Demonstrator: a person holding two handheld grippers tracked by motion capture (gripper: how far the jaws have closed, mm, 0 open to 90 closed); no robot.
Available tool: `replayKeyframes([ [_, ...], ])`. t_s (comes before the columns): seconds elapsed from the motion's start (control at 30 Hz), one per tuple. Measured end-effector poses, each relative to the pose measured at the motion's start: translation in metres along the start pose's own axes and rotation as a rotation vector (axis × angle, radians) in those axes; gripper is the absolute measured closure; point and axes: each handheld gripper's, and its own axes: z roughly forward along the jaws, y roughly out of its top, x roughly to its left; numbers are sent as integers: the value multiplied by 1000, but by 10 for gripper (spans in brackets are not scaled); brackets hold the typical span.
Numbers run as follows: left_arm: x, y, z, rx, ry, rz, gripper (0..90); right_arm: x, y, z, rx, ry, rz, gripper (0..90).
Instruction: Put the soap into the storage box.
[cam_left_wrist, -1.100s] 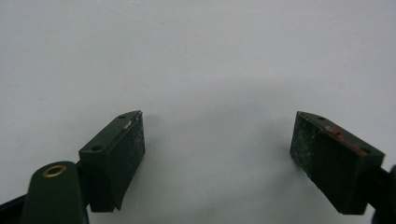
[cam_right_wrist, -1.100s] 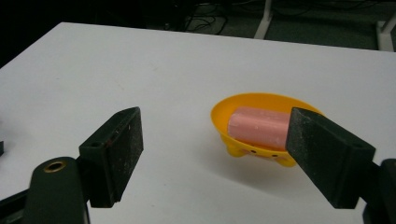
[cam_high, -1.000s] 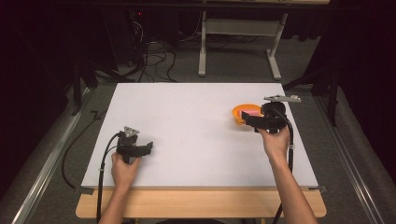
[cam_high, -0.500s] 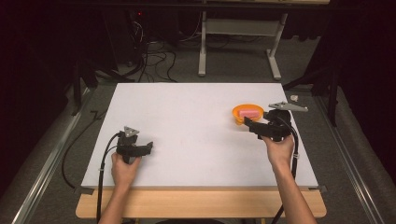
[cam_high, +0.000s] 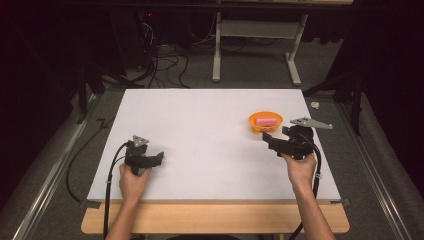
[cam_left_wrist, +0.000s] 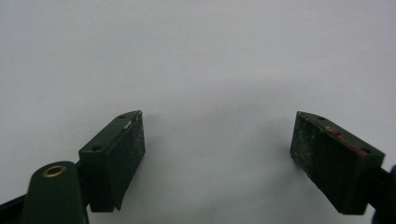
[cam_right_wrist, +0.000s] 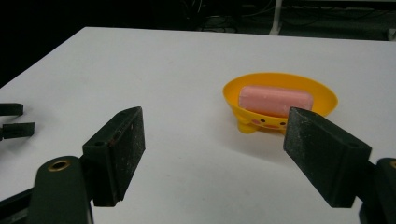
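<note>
The right hand-held gripper (cam_right_wrist: 215, 154) stands open, empty; just ahead of it sits the dish (cam_right_wrist: 279, 100) holding the soap (cam_right_wrist: 275, 99). The soap looks light, firm, likely slippery: best pinched across its long sides. The left hand-held gripper (cam_left_wrist: 217, 149) gapes empty over bare tabletop (cam_left_wrist: 196, 56).

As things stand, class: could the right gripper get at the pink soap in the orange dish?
Probably yes. The right gripper is open beside the dish, and the soap lies uncovered on top with bare table between. The dish rim may make it grip from above.
</note>
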Motion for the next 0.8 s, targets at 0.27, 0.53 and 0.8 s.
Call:
replayKeyframes([
  [0.27,0,0,0,0,0,0,181,1,-11,2,8,9,3,213],
  [0.53,0,0,0,0,0,1,181,-2,-24,7,26,15,12,216],
  [0.8,0,0,0,0,0,1,182,-3,-36,14,45,19,18,218],
])
